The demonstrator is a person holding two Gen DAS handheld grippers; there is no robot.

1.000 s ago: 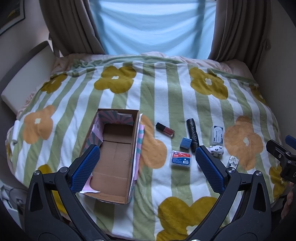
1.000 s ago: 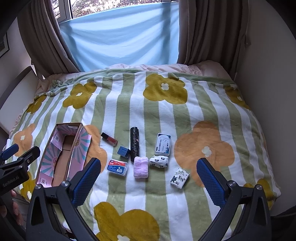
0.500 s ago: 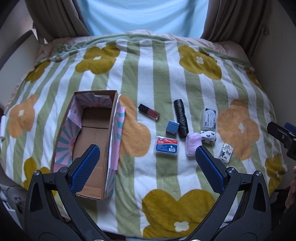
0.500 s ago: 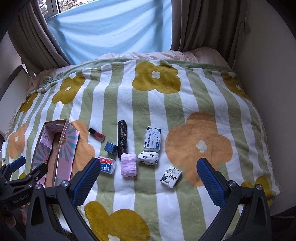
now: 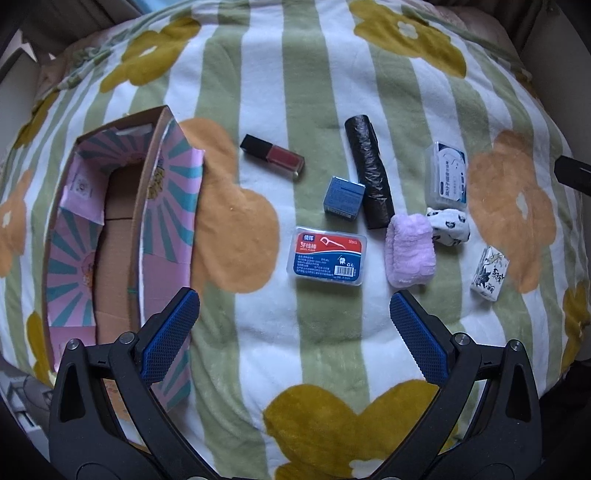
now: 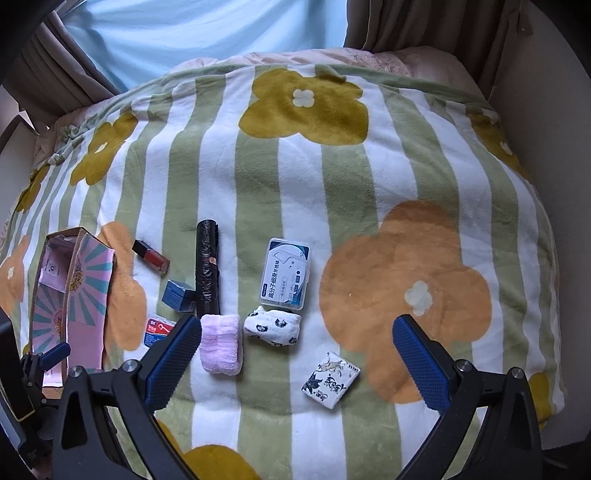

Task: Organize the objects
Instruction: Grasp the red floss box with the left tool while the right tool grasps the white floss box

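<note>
An open cardboard box (image 5: 110, 236) with pink sunburst flaps lies at the left of the bed, nothing in it. To its right lie a red lip gloss (image 5: 273, 157), a blue cube (image 5: 343, 197), a black roll (image 5: 369, 171), a red-and-blue floss box (image 5: 328, 255), a pink folded cloth (image 5: 408, 255), a white patterned sock (image 5: 448, 226), a clear floss case (image 5: 445, 181) and a tissue pack (image 5: 489, 273). My left gripper (image 5: 295, 332) hangs open just short of the red-and-blue floss box. My right gripper (image 6: 297, 358) is open, the tissue pack (image 6: 330, 380) between its fingers' span.
The striped flower blanket (image 6: 406, 184) covers the whole bed. Curtains (image 6: 424, 29) and a blue-covered window (image 6: 203, 33) stand behind it, a wall runs along the right. The other gripper's tip (image 6: 48, 356) shows at the lower left of the right wrist view.
Both grippers have come down and forward toward the bed; the objects look much larger. Nothing on the blanket has moved, and both grippers stay open.
</note>
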